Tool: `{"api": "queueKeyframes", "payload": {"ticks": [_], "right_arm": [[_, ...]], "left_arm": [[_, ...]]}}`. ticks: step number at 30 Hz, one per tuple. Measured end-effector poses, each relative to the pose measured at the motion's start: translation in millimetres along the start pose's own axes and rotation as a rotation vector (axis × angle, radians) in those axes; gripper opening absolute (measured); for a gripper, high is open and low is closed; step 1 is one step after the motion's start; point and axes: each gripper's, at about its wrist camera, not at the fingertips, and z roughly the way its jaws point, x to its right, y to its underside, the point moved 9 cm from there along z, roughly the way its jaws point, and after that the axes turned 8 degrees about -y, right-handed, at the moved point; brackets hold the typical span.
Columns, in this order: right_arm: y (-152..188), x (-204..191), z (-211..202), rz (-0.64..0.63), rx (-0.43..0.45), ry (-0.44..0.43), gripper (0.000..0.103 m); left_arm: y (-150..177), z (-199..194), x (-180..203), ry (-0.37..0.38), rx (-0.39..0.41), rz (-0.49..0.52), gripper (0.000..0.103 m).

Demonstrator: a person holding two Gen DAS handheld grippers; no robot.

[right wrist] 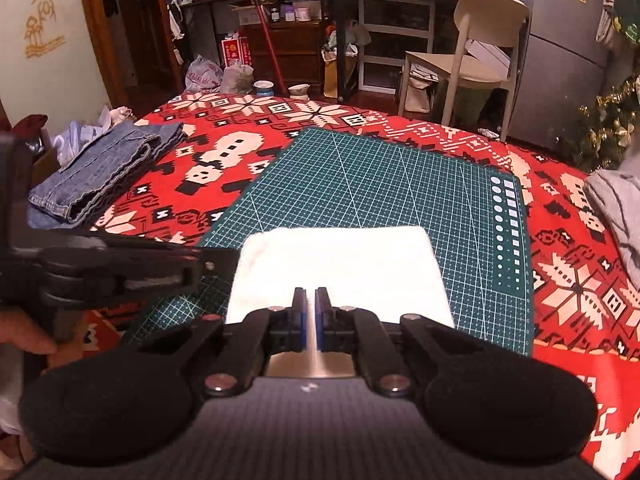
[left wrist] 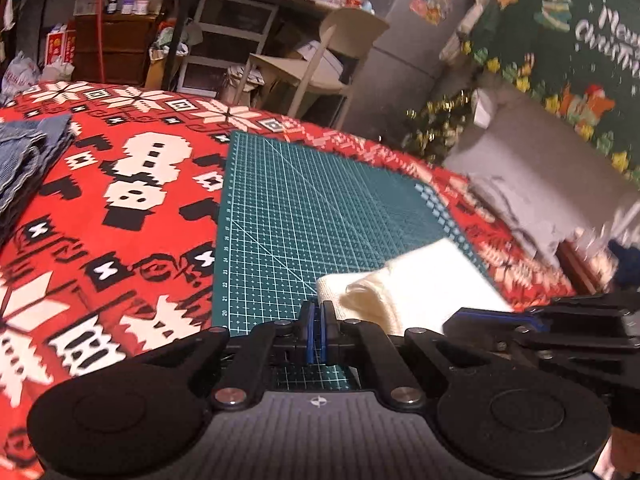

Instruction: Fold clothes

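Observation:
A folded white cloth (right wrist: 340, 260) lies on the green cutting mat (right wrist: 380, 184), near its front edge. My right gripper (right wrist: 311, 300) is shut with its tips over the cloth's near edge; whether it pinches cloth I cannot tell. My left gripper (left wrist: 320, 312) is shut, just left of the cloth's (left wrist: 412, 284) bunched left corner, over the mat (left wrist: 312, 216). The left gripper also shows side-on in the right wrist view (right wrist: 208, 266) at the cloth's left edge. The right gripper shows in the left wrist view (left wrist: 500, 320).
Folded blue jeans (right wrist: 104, 172) lie at the left of the red patterned tablecloth (right wrist: 224, 148). A grey garment (right wrist: 616, 208) is piled at the right edge. A beige chair (right wrist: 472, 52), shelves and a cluttered desk stand behind the table.

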Motion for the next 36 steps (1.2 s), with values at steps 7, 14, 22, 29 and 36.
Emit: {"api": "queueKeyframes", "payload": {"ticks": [7, 14, 22, 29, 36], "right_arm": [[2.1, 2.6, 1.3, 0.025, 0.002, -0.011, 0.004], [3.5, 2.0, 0.7, 0.036, 0.008, -0.01, 0.004], [4.2, -1.8, -2.7, 0.034, 0.002, -0.012, 0.005], [33.4, -20.7, -22.5, 0.02, -0.05, -0.051, 0.004], [62.4, -26.1, -42.9, 0.069, -0.057, -0.066, 0.004]], "left_arm": [[12.5, -12.2, 12.4, -0.024, -0.014, 0.06, 0.0], [27.1, -25.4, 35.5, -0.101, 0.01, 0.232, 0.0], [36.9, -36.3, 39.4, -0.088, -0.006, 0.24, 0.0], [47.3, -41.9, 44.2, -0.085, -0.019, 0.255, 0.0], [61.8, -46.8, 47.5, -0.07, -0.046, 0.258, 0.0]]}}
